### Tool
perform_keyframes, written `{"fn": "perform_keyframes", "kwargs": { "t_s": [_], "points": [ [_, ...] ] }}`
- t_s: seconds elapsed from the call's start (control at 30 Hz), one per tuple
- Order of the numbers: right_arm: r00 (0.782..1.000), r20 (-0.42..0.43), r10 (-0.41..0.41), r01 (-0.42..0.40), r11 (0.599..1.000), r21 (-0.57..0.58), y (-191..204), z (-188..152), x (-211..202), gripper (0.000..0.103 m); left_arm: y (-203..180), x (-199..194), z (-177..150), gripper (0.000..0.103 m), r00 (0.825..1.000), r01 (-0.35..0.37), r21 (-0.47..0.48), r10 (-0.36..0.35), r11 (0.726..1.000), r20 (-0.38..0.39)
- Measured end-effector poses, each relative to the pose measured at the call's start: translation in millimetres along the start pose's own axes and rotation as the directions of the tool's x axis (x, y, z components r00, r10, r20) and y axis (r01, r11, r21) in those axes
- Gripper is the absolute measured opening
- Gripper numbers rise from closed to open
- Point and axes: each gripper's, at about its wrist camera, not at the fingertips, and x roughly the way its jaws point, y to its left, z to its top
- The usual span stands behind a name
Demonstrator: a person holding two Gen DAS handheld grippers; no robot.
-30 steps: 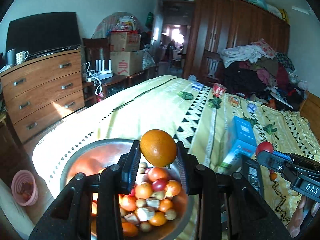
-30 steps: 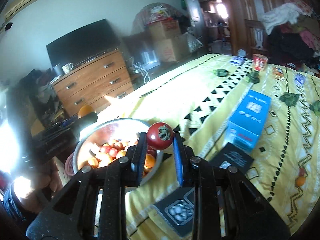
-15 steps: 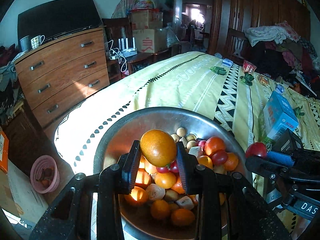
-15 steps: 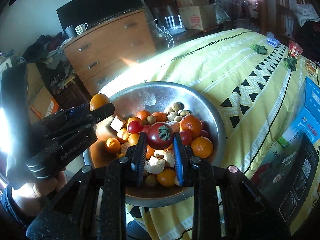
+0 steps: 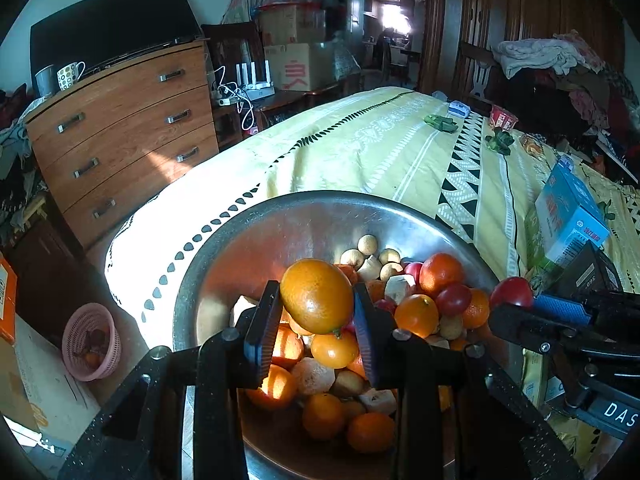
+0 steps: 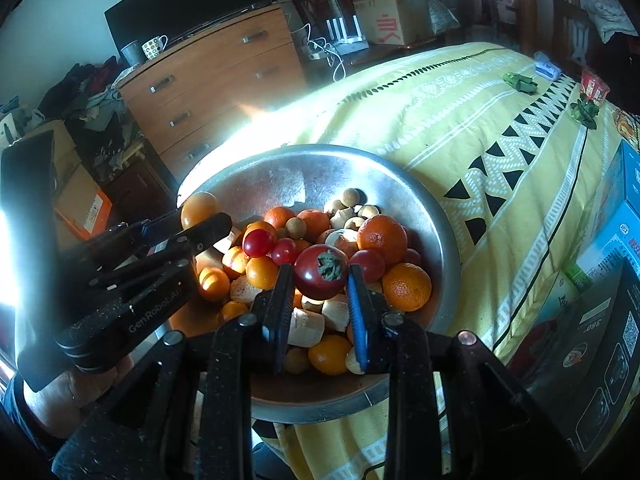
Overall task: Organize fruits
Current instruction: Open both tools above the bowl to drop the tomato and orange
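Observation:
A steel bowl (image 5: 320, 208) (image 6: 400, 184) heaped with several oranges, small red tomatoes and pale pieces sits at the near corner of the yellow bedspread. My left gripper (image 5: 316, 300) is shut on an orange (image 5: 318, 296) and hangs just above the pile; in the right wrist view it (image 6: 200, 216) comes in from the left over the bowl's rim. My right gripper (image 6: 320, 276) is shut on a red tomato with a green stalk (image 6: 320, 272), also low over the fruit. In the left wrist view the right gripper (image 5: 516, 296) reaches in from the right with that tomato (image 5: 512, 291).
A blue carton (image 5: 568, 216) and a black box (image 6: 600, 360) lie right of the bowl on the bedspread (image 5: 380, 152). Small green and red items lie farther back. A wooden dresser (image 5: 120, 128) stands left, with a pink basket (image 5: 90, 340) on the floor.
Both grippers have sunk and tipped down toward the bowl, each still holding its fruit. The bowl now fills the lower middle of both views.

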Motion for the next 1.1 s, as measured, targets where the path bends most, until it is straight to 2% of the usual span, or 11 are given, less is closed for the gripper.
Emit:
{"fn": "perform_keyframes", "kwargs": {
  "t_s": [1.1],
  "points": [
    [1.0, -0.018, 0.008, -0.008, 1.0, 0.01, 10, -5, 13, 0.028, 16, 10, -7, 0.036, 0.999, -0.006, -0.031, 0.005, 0.999, -0.031]
  ]
}}
